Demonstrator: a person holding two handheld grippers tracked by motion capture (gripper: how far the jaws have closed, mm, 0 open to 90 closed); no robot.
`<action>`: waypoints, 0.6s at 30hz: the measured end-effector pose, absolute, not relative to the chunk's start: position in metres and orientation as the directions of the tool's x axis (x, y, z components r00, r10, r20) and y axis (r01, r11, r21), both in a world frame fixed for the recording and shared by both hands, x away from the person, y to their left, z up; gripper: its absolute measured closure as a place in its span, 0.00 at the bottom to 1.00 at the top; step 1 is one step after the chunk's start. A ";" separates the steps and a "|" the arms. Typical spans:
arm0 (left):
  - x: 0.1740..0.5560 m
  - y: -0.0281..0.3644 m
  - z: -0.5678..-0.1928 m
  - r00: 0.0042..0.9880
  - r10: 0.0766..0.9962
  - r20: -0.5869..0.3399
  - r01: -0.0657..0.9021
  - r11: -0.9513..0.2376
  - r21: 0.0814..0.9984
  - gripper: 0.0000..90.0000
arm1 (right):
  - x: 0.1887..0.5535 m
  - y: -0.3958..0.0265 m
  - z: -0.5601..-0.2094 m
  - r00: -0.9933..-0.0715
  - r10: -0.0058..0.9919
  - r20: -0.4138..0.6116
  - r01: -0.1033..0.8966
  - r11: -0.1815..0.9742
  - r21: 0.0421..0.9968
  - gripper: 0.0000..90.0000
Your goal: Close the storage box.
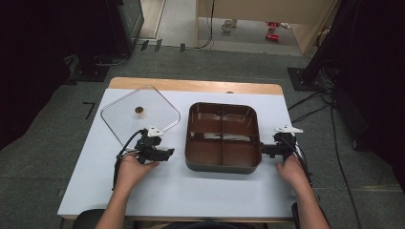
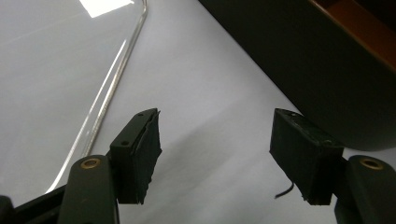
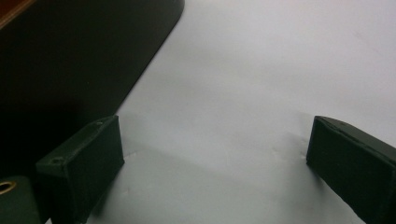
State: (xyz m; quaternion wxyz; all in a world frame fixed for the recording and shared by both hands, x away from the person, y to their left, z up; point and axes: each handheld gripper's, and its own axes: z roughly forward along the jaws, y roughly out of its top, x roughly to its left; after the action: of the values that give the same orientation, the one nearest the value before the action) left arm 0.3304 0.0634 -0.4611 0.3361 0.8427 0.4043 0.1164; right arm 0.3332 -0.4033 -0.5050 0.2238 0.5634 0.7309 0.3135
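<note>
Center frame: rounded-rectangular brown tray (image 1: 222,164), 4 compartments; upper left, clear rounded-square lid (image 1: 125,119) with small knob. Left gripper (image 2: 215,156) and right gripper (image 3: 215,170) stand parted, holding nothing.

From my remote seat I see black cables (image 1: 313,102) trailing over the grey floor (image 1: 43,143) at the right of the frame, a red item (image 1: 273,36) on the floor near the top (too small to identify), and a pale wooden cabinet (image 1: 267,10) above it.

Bare table (image 1: 172,183) lies open between glass lid (image 1: 143,123) and tray (image 1: 223,136).
</note>
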 end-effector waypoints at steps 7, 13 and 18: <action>0.340 0.064 -0.459 0.648 0.757 -0.086 0.605 -0.442 0.662 0.37 | 0.333 -0.403 -0.505 -0.264 0.964 0.026 0.683 0.168 0.711 0.03; 0.344 0.060 -0.456 0.679 0.730 -0.079 0.573 -0.460 0.678 0.38 | 0.333 -0.403 -0.505 -0.265 0.964 0.025 0.683 0.169 0.711 0.03; 0.351 0.060 -0.454 0.677 0.732 -0.074 0.575 -0.464 0.674 0.38 | 0.333 -0.403 -0.505 -0.265 0.964 0.025 0.683 0.169 0.711 0.03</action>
State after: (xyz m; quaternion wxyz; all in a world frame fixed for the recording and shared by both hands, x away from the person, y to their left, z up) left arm 0.3511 0.0598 -0.4545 0.3455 0.8480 0.3855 0.1136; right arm 0.3330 -0.4032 -0.5050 0.2245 0.5632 0.7309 0.3132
